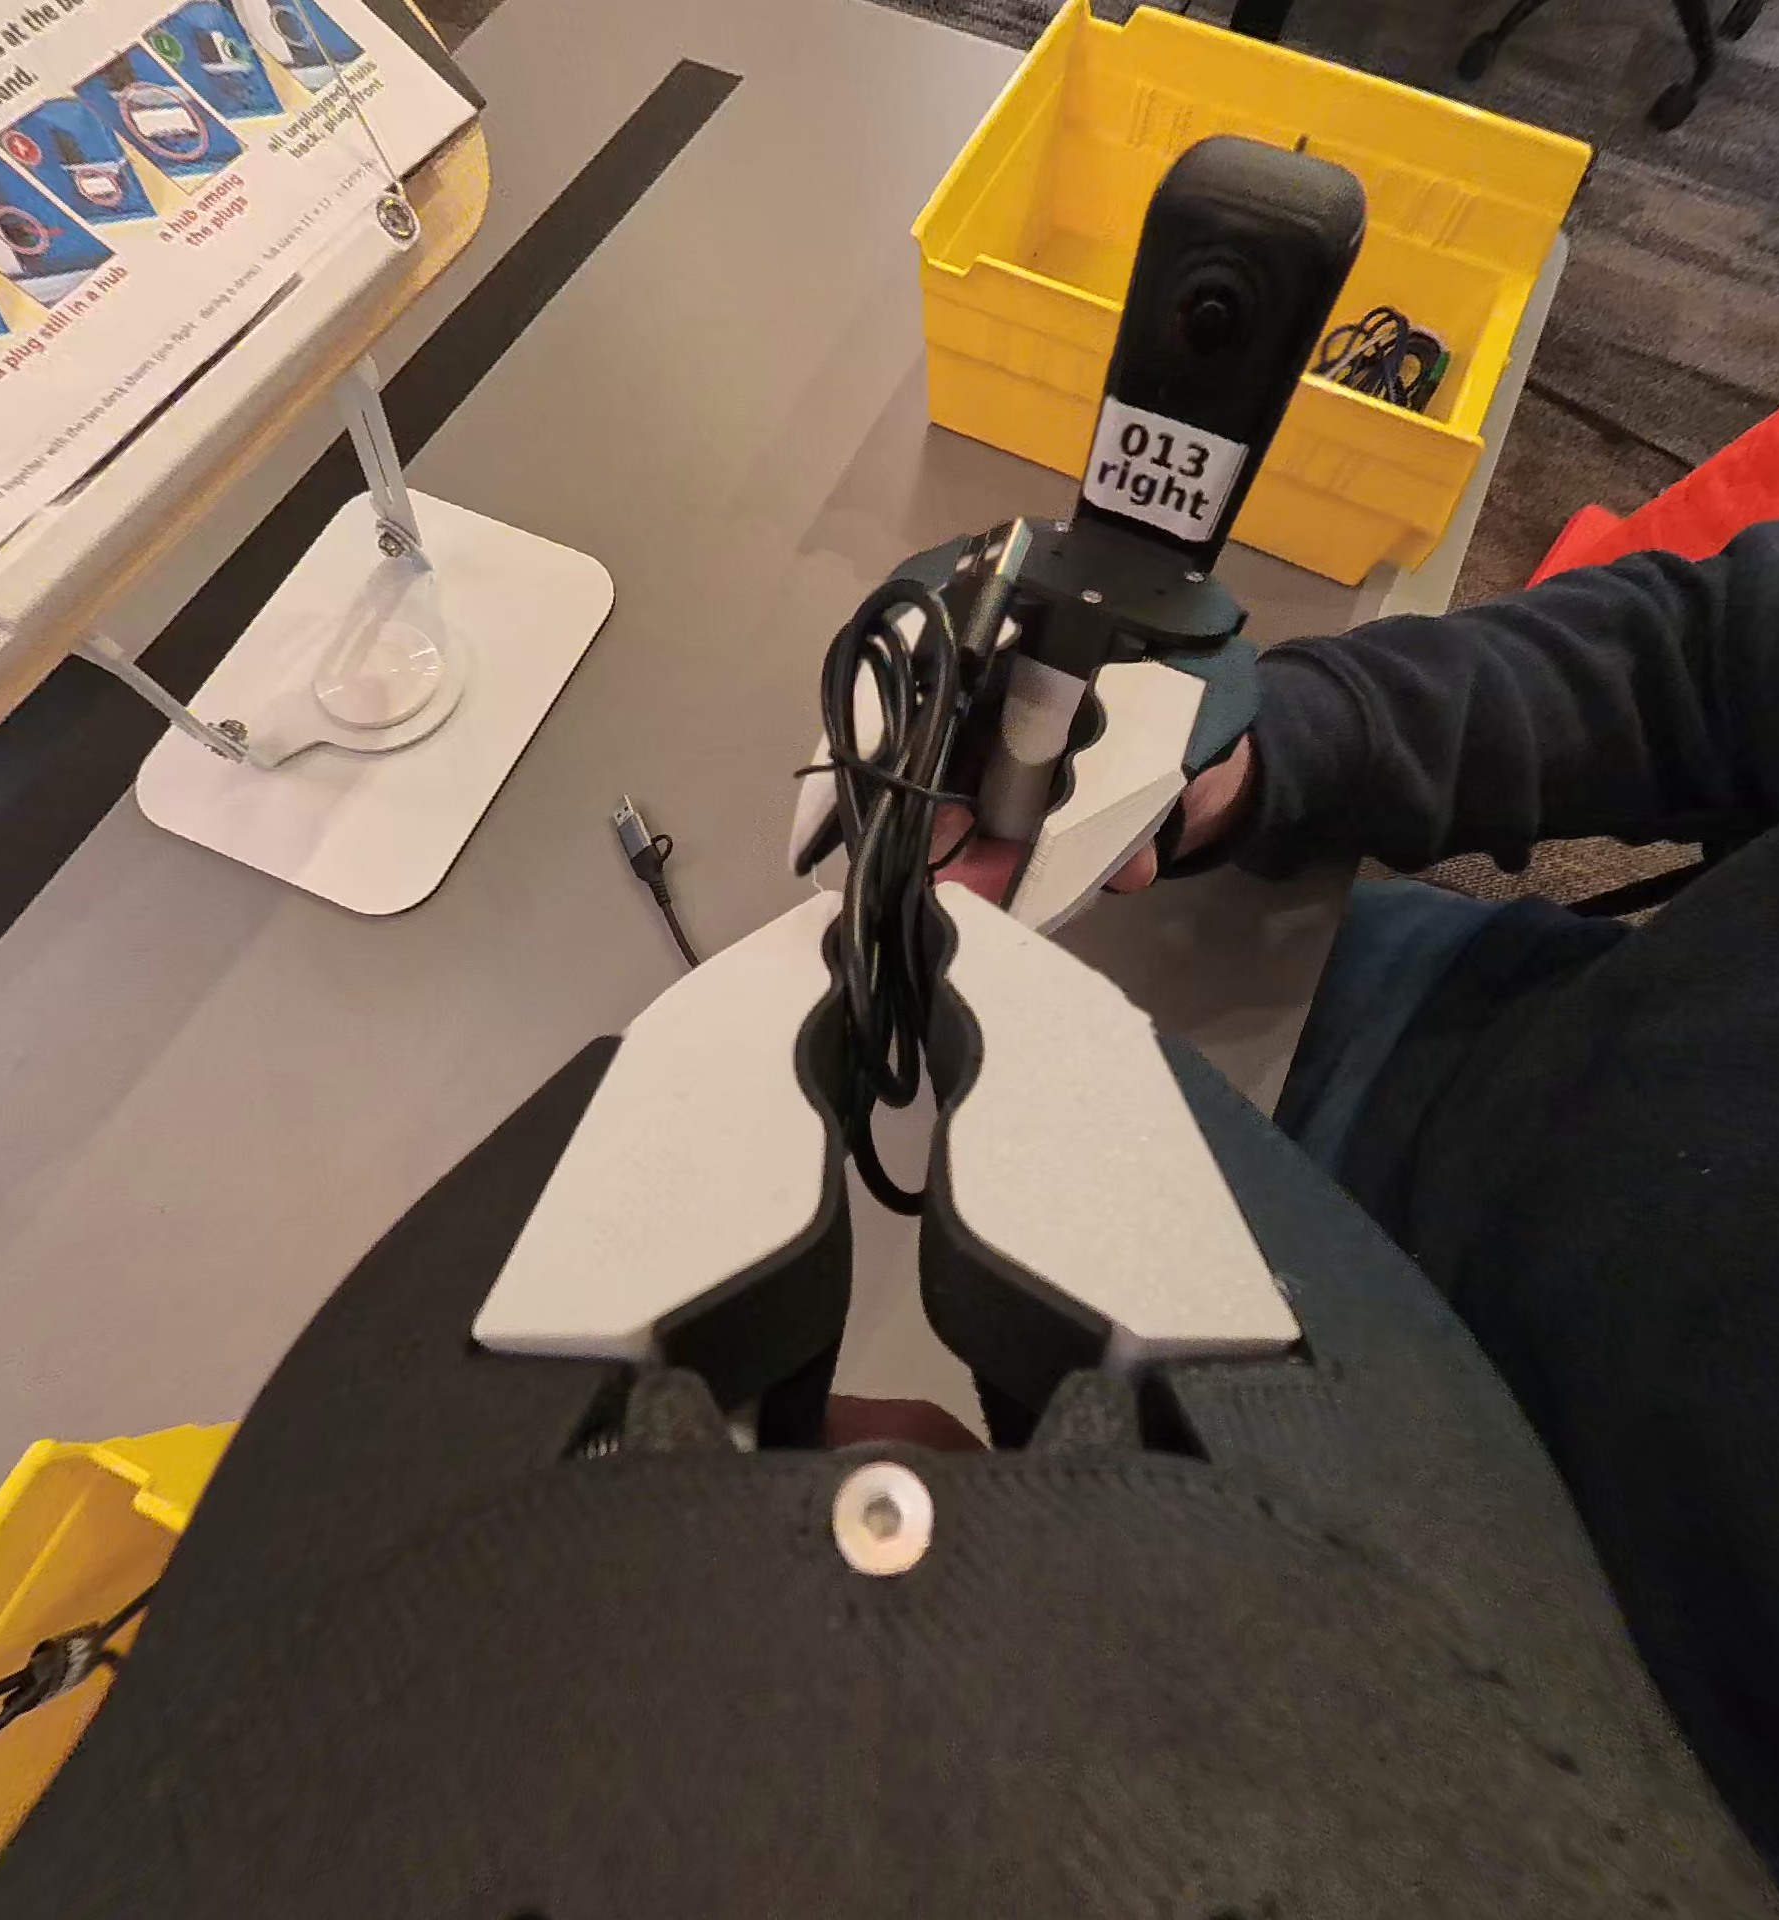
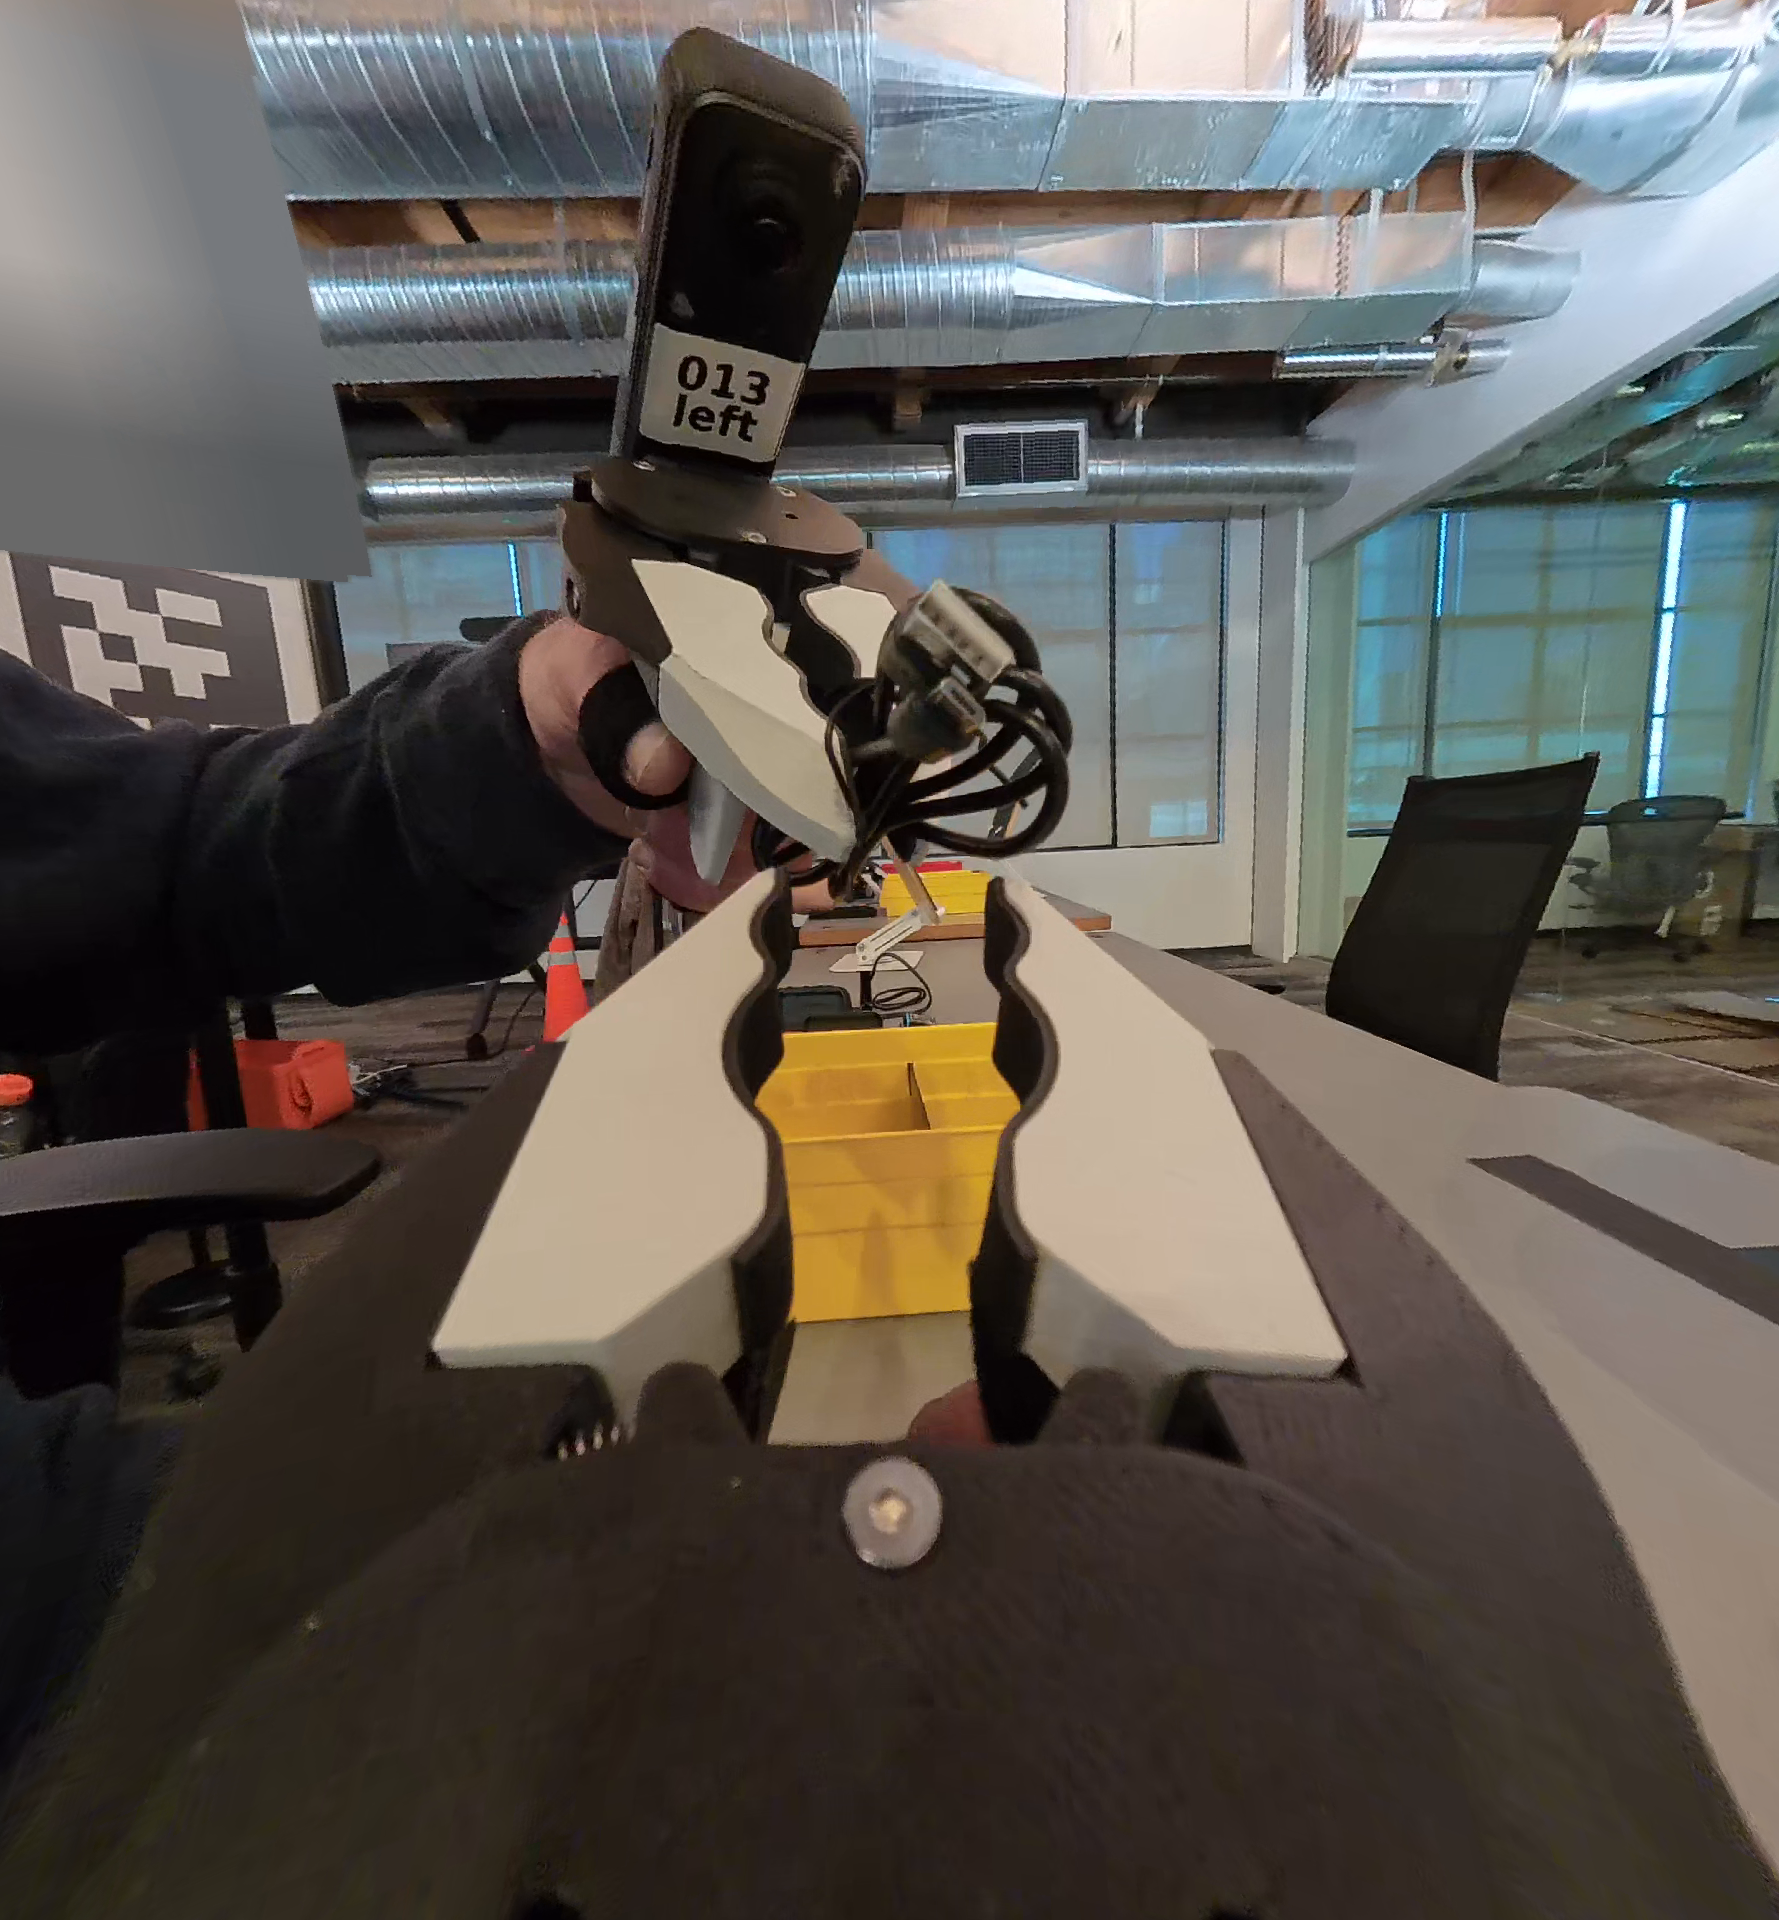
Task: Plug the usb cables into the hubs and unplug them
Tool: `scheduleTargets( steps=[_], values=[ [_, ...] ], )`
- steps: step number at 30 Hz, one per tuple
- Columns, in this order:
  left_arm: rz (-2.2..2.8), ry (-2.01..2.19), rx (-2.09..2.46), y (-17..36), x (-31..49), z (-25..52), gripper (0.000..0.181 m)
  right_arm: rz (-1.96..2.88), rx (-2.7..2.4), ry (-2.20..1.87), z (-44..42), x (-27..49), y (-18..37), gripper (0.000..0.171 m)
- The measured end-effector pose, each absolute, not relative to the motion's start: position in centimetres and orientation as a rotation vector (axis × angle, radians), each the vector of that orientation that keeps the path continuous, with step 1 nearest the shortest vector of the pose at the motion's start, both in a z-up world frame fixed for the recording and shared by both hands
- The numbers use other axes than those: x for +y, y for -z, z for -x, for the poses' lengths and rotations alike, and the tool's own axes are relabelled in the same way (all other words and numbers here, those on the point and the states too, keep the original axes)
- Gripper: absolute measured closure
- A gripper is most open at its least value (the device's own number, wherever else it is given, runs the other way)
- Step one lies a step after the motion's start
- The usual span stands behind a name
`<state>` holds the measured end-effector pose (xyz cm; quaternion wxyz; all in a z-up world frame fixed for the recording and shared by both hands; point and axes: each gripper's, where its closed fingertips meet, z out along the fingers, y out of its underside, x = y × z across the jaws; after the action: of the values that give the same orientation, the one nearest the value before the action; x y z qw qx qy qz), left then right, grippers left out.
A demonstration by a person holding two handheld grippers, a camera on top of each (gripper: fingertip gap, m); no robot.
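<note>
Black coiled cable (image 1: 880, 914) clamped in left gripper (image 1: 885, 909) | right gripper (image 2: 885, 883) empty, agape | hub unseen

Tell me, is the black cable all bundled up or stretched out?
Bundled up. The black cable hangs in tied loops, pinched in the left gripper; the right gripper is open and empty.

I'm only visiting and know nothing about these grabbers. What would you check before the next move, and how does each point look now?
1. Left gripper shut on the coiled black cable bundle: ok.
2. Right gripper open and empty, ready to take a plug: ok.
3. Bundle's USB plug free to grasp: ok, it sticks up.
4. Bundle uncoiled: not ok.
5. Hub within reach: cannot tell, none clearly visible.
6. Loose plug lying on the grey table: ok.
</note>
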<state>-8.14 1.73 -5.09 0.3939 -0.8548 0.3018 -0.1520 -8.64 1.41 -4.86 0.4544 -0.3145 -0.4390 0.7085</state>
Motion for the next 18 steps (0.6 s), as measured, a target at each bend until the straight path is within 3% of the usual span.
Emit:
scheduleTargets(
  steps=[18],
  values=[
    [2.176,0.489,0.788,4.9,1.7,6.9,0.172,0.696,-1.046,-1.704,7.9,2.2,3.5,0.120]
  ],
)
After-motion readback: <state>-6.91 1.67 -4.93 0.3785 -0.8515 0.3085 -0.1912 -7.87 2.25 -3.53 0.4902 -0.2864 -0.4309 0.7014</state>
